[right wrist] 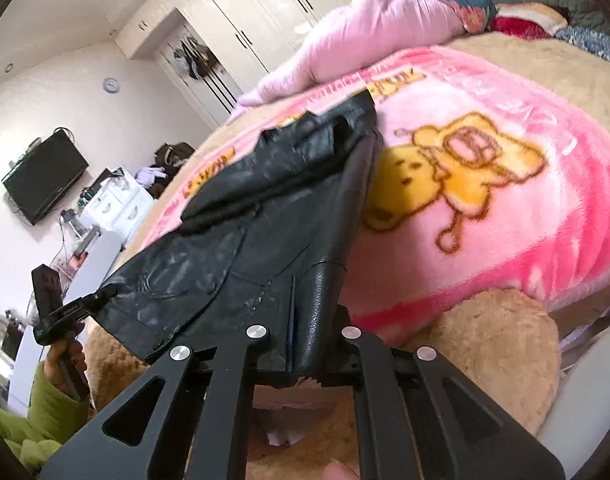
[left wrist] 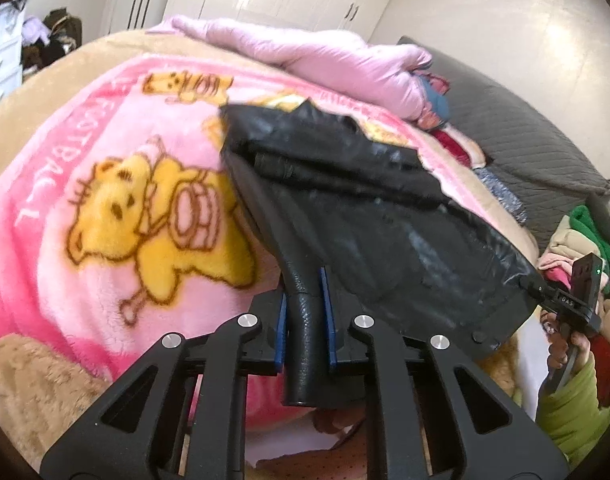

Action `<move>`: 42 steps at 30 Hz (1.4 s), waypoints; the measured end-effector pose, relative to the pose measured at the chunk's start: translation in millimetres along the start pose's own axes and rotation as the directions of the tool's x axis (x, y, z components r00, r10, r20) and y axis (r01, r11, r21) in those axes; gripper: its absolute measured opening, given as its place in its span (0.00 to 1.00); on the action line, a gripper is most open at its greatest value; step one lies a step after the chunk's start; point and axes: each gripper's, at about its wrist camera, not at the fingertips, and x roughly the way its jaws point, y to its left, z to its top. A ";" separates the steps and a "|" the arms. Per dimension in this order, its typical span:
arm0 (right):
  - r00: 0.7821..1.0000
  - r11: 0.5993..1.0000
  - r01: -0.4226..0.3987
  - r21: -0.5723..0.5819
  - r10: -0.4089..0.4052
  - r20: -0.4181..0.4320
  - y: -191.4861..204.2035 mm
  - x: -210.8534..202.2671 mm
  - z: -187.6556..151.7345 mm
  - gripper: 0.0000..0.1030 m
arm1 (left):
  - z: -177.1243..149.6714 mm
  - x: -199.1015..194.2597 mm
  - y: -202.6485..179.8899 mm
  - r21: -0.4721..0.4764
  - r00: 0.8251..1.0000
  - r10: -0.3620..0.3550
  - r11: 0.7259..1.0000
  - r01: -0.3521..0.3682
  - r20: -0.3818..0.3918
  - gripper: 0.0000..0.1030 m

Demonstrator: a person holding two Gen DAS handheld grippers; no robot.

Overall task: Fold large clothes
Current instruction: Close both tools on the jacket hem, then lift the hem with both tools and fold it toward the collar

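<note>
While both grippers clamp onto it, a black leather-look jacket (left wrist: pixel 345 208) is stretched between them above a bed. The left gripper (left wrist: pixel 305 320) has its blue-padded fingers (left wrist: pixel 329 320) clenched on a rolled black hem edge, and the garment fans out ahead of it and to its right. The right gripper (right wrist: pixel 305 344) grasps another corner of the same jacket (right wrist: pixel 265 220), which spreads ahead of it and to its left. Beneath the garment lies a fluffy pink blanket printed with yellow cartoon bears (left wrist: pixel 105 208), over a tan plush bedspread (right wrist: pixel 497 344). Farther ahead of both grippers rests a pale pink padded coat (left wrist: pixel 313 56), with white wardrobe doors (right wrist: pixel 257 4) behind.
</note>
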 end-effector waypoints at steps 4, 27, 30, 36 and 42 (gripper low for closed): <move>0.999 1.000 -0.014 0.015 0.013 0.036 1.3 -19.3 -0.5 0.06 | 3.7 -12.3 -9.3 0.027 0.999 -0.017 0.999 0.016 0.031 0.07; 0.971 0.994 -0.085 0.070 0.067 0.228 25.7 -12.9 115.2 0.06 | 108.8 4.0 -13.3 0.039 0.985 -0.107 0.994 0.102 0.134 0.08; 0.969 0.994 -0.083 0.068 0.064 0.239 26.6 -4.5 135.7 0.06 | 126.8 11.5 -10.3 0.028 0.982 -0.112 0.994 0.109 0.150 0.09; 0.970 0.994 -0.078 0.074 0.058 0.237 27.2 18.9 169.8 0.06 | 156.4 32.8 -2.6 0.004 0.981 -0.110 0.994 0.110 0.161 0.09; 0.971 0.993 -0.071 0.095 0.047 0.234 24.2 48.1 201.1 0.06 | 182.7 58.0 8.5 -0.029 0.983 -0.097 0.994 0.103 0.156 0.10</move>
